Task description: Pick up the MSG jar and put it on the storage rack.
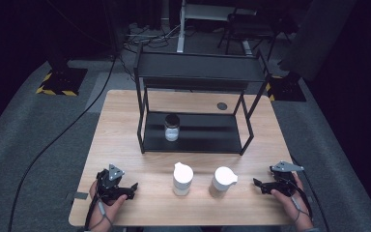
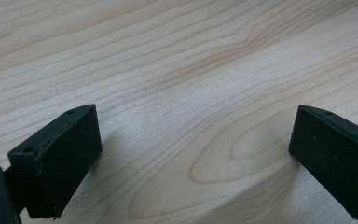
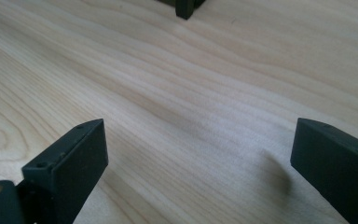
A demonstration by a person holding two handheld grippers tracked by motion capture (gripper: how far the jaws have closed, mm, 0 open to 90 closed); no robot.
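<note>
Wood table [image 1: 125,121], 2 white jars [image 1: 182,179], no labels legible

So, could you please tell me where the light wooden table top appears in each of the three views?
High view: the light wooden table top lies mid-picture, under the black metal shelf rack.
Left gripper view: its grain runs behind and between the open jaws of the left gripper.
Right gripper view: likewise, behind the open jaws of the right gripper.
Shared landmark: the rack, one black foot of which stands on the wood at the top edge of the right gripper view.
</note>
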